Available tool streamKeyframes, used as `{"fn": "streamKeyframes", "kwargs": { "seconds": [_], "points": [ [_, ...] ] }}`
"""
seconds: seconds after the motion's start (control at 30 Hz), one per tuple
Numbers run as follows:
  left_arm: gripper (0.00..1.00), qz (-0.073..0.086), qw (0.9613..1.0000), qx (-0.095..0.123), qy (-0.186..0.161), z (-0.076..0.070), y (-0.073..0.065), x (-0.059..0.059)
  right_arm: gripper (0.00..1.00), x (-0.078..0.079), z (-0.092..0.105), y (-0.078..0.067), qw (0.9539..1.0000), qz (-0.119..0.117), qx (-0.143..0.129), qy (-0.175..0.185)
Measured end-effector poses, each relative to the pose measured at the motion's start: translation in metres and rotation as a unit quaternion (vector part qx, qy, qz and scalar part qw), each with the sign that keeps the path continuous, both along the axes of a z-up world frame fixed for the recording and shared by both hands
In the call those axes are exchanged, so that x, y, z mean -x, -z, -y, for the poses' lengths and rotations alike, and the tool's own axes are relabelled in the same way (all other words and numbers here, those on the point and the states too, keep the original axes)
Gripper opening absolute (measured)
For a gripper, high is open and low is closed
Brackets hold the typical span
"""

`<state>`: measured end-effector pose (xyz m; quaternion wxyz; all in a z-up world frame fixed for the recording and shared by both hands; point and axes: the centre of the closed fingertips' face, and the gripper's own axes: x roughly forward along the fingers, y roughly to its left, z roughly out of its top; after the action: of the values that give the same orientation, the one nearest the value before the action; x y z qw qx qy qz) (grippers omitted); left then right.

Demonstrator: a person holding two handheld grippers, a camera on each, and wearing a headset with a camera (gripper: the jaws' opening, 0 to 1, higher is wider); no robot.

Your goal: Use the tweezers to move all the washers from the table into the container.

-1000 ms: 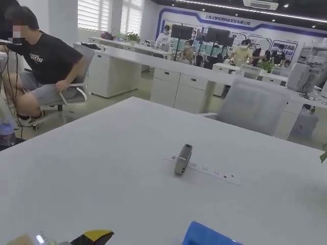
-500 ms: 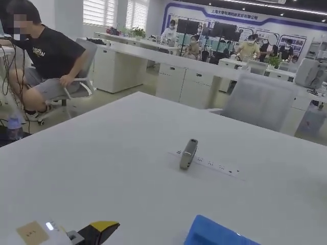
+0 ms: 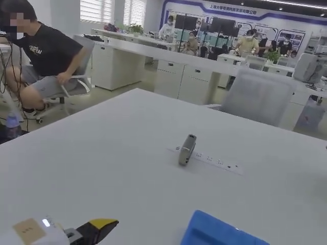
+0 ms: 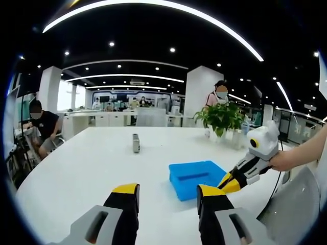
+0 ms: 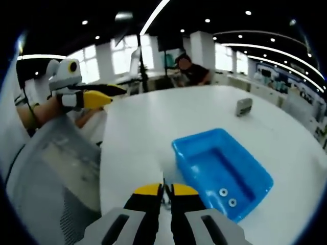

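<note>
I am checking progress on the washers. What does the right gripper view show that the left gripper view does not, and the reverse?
Right gripper view: the inside of the blue container, with two washers on its floor. Left gripper view: a potted plant beyond the container, whose inside is hidden from that angle. Both: the container, the white table and a grey device on it.

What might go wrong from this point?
The shut right gripper hangs close to the blue container; a bump may shift it and jolt its two washers. In the head view the container sits at the bottom edge, so the person may aim poorly.
</note>
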<state>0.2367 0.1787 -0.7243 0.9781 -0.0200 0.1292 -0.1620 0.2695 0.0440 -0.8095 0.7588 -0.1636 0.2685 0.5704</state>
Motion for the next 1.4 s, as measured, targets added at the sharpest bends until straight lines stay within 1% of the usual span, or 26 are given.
{"fn": "streamKeyframes", "kwargs": {
  "seconds": [0.17, 0.23, 0.3, 0.37, 0.47, 0.57, 0.7, 0.8, 0.83, 0.87, 0.93, 0.97, 1.07, 1.13, 1.17, 1.2, 1.27, 1.3, 1.33, 1.4],
  "points": [
    [0.42, -0.001, 1.0, 0.0, 0.001, 0.0, 0.0, 0.0, 0.03, -0.001, -0.001, 0.001, 0.9995, -0.028, -0.012, 0.001],
    [0.42, -0.001, 1.0, 0.0, 0.001, 0.001, 0.0, 0.0, 0.03, -0.004, 0.0, 0.002, 0.9996, -0.028, -0.007, -0.001],
    [0.42, -0.002, 1.0, 0.001, 0.002, 0.001, 0.0, 0.001, 0.03, -0.003, 0.001, 0.002, 0.9993, -0.037, -0.002, -0.003],
    [0.42, -0.002, 1.0, 0.001, 0.003, 0.001, 0.0, 0.001, 0.03, -0.003, 0.002, 0.002, 0.9992, -0.041, 0.001, -0.007],
    [0.41, -0.001, 1.0, 0.002, 0.003, 0.001, -0.001, 0.001, 0.03, 0.001, 0.003, 0.003, 0.9989, -0.04, 0.014, -0.018],
    [0.41, -0.001, 1.0, 0.003, 0.002, 0.001, -0.001, 0.001, 0.03, 0.004, 0.001, 0.003, 0.9986, -0.044, 0.016, -0.026],
    [0.4, 0.0, 1.0, 0.003, 0.002, 0.0, -0.001, 0.001, 0.03, 0.005, -0.001, 0.003, 0.9987, -0.037, 0.021, -0.03],
    [0.4, -0.001, 1.0, 0.003, 0.003, 0.001, -0.001, 0.001, 0.03, 0.01, -0.003, 0.003, 0.9986, -0.028, 0.028, -0.035],
    [0.4, -0.001, 1.0, 0.003, 0.003, 0.0, -0.001, 0.001, 0.03, 0.011, -0.002, 0.006, 0.9982, -0.028, 0.038, -0.037],
    [0.4, -0.001, 1.0, 0.003, 0.003, 0.0, -0.001, 0.001, 0.03, 0.014, -0.003, 0.006, 0.9982, -0.022, 0.034, -0.044],
    [0.39, -0.001, 1.0, 0.003, 0.003, 0.0, -0.001, 0.001, 0.04, 0.015, -0.004, 0.005, 0.9986, -0.03, 0.028, -0.033],
    [0.39, -0.001, 1.0, 0.003, 0.003, 0.0, 0.0, 0.001, 0.04, 0.015, -0.004, 0.005, 0.9987, -0.029, 0.028, -0.031],
    [0.38, -0.002, 1.0, 0.0, 0.006, 0.001, 0.001, 0.001, 0.03, 0.013, -0.003, 0.006, 0.9991, -0.021, 0.027, -0.025],
    [0.38, -0.001, 1.0, 0.0, 0.005, 0.001, 0.0, 0.001, 0.03, 0.014, -0.002, 0.008, 0.9989, -0.006, 0.038, -0.027],
    [0.38, 0.0, 1.0, 0.001, 0.004, 0.0, 0.0, 0.001, 0.03, 0.014, -0.001, 0.009, 0.9988, 0.0, 0.041, -0.025],
    [0.38, 0.002, 1.0, 0.004, 0.003, 0.0, -0.001, 0.001, 0.03, 0.016, 0.0, 0.01, 0.999, -0.001, 0.041, -0.019],
    [0.39, 0.012, 0.9998, 0.013, 0.001, -0.001, -0.006, 0.001, 0.03, 0.016, 0.003, 0.011, 0.9993, 0.0, 0.039, -0.003],
    [0.38, 0.013, 0.9998, 0.015, 0.0, -0.002, -0.006, 0.001, 0.03, 0.012, 0.004, 0.011, 0.9992, 0.006, 0.036, 0.017],
    [0.38, 0.012, 0.9998, 0.018, -0.002, -0.003, -0.006, 0.001, 0.03, 0.013, 0.004, 0.011, 0.9992, 0.007, 0.033, 0.022],
    [0.38, 0.011, 0.9997, 0.02, -0.002, -0.002, -0.006, 0.001, 0.03, 0.014, 0.001, 0.01, 0.9993, 0.002, 0.026, 0.027]
  ]
}}
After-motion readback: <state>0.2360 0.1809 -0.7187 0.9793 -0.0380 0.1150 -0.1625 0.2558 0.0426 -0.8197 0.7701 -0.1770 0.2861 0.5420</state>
